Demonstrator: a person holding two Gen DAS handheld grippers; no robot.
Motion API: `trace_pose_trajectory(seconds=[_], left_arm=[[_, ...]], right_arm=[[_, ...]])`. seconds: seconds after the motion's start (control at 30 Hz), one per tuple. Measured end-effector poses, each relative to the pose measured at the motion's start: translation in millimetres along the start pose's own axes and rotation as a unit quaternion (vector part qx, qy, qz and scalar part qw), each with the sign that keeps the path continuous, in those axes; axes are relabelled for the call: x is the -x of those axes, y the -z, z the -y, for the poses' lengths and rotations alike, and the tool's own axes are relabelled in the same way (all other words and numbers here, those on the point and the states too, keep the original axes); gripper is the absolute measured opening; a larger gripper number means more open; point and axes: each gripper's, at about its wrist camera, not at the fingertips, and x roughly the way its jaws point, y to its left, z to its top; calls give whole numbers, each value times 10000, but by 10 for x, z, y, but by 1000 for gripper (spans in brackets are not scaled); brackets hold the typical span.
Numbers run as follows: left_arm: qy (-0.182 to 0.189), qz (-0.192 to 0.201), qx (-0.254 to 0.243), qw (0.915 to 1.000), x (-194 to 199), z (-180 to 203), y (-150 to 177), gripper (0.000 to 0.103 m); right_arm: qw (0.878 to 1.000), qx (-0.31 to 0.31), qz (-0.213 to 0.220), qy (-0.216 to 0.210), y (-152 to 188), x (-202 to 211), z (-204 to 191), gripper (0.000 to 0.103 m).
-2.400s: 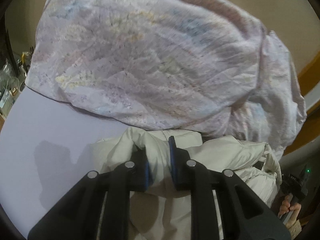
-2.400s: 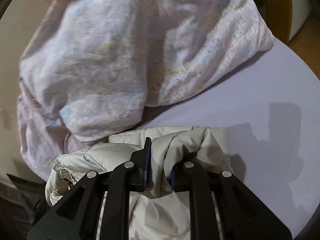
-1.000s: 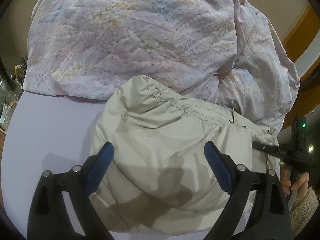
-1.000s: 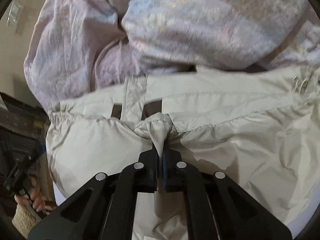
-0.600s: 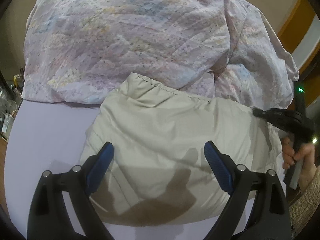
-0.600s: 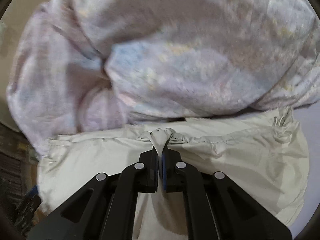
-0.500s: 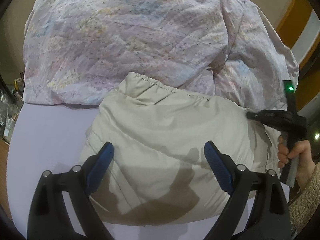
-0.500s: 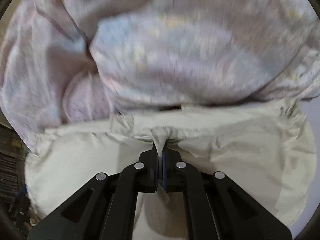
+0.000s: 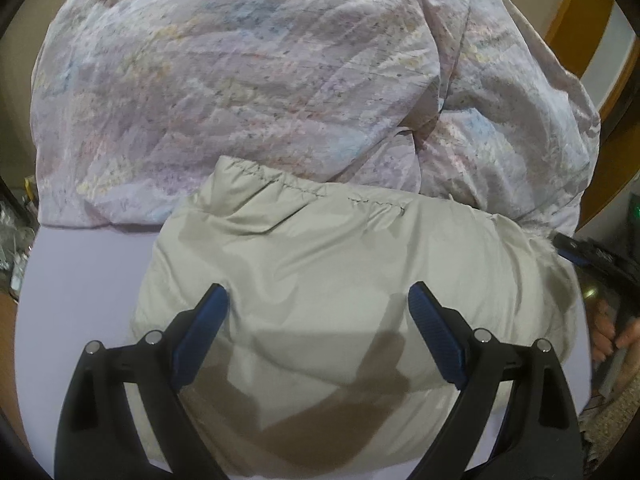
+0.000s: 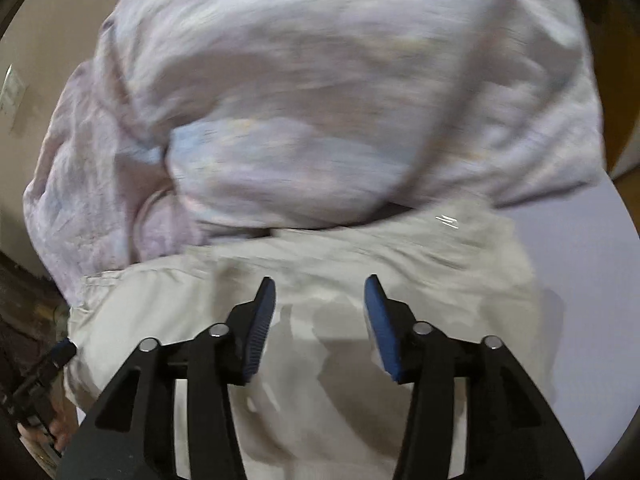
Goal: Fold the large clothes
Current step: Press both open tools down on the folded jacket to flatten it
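Note:
A beige puffy jacket [image 9: 328, 280] lies folded in a compact bundle on the lilac tabletop [image 9: 84, 272]. My left gripper [image 9: 318, 296] hovers over its near half, jaws wide apart, with nothing held between the blue pads. In the right wrist view the same jacket [image 10: 320, 280] lies flat under my right gripper [image 10: 320, 286], whose jaws are opening and hold no cloth. That view is blurred by motion. The right gripper also shows at the far right of the left wrist view as a black tool [image 9: 592, 256] in a hand [image 9: 608, 332].
A large crumpled floral quilt [image 9: 248, 92] fills the back of the table and touches the jacket's far edge; it also spans the right wrist view [image 10: 320, 112]. Bare tabletop [image 10: 580, 260] shows to the right. Wooden trim [image 9: 576, 12] stands behind.
My right gripper let go of the pinched jacket fold and its jaws spread apart while it pulled back. The jacket settled flat. My left gripper stayed open and shifted a little over the jacket.

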Motion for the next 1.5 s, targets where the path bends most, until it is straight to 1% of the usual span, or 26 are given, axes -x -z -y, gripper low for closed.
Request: trace_pose_trajectory(seconds=[0.1,0.13,0.23,0.4,0.53,0.7,0.83,0.93,1.13,1.23,1.37,1.5], left_arm=[[-238,88,-174,9995,-78,83,-17,92],[-336,124,-220,9991,-108,102,-20,92],[-673,196,-340,9970,-232,140,-45,92],[-1198,172,-386,9919,-449,104,-100,92],[-1472,56,-254,9888,-625,-22,-126,95],[-1652,-1,-221,9860,-799,-137,-126,101],[-1708,38,-296,9849,-914,-193,-137,101],[-1661,105,-279,9857,-984,-260,-142,101],[-1564,300,-191,9871,-1133,-359,-145,101],[-1540,427,-143,9870,-1198,-391,-128,101],[-1444,548,-73,9880,-1275,-459,-81,101],[-1387,645,-30,9882,-1350,-563,58,101]], right_arm=[[9998,-158,27,127,159,-9,235,45],[9996,-146,0,241,190,-40,291,45],[9981,62,-108,596,249,-189,341,45],[9939,337,-306,1007,276,-422,405,45],[9917,448,-385,1140,254,-575,410,46],[9907,511,-402,1195,208,-728,393,46],[9907,584,-317,1186,182,-818,392,48],[9913,633,-168,1139,190,-878,394,50],[9908,706,268,1123,297,-992,381,52],[9893,749,455,1164,399,-962,431,53],[9880,770,645,1177,501,-981,431,54],[9873,774,750,1170,563,-978,456,54]])
